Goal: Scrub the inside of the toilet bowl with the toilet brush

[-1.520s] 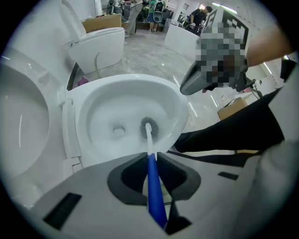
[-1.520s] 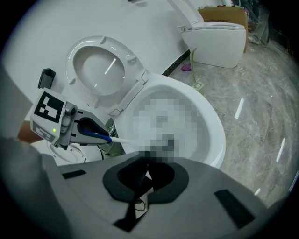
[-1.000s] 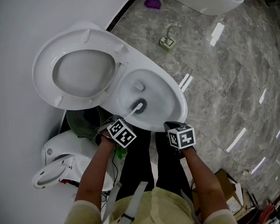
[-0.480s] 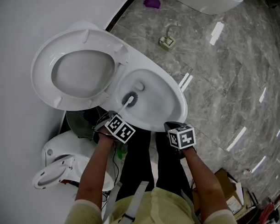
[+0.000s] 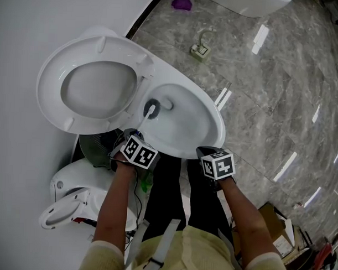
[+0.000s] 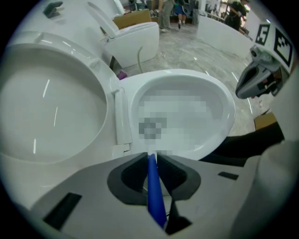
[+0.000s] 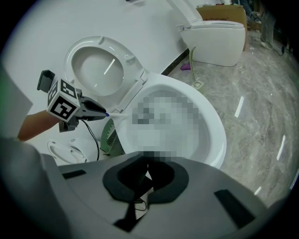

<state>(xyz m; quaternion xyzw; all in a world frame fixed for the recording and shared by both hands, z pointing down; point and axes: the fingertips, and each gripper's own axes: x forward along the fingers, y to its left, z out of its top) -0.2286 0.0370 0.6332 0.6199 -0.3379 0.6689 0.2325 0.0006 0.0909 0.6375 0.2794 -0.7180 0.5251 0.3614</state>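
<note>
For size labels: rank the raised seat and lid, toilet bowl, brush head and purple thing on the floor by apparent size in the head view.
1. raised seat and lid, though it stands nearer the camera
2. toilet bowl
3. brush head and purple thing: alike, unranked

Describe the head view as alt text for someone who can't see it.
Seen from above, the left tool grips a toilet brush, its head down inside the open toilet bowl. The right tool sits by the bowl's near rim, holding nothing.
</note>
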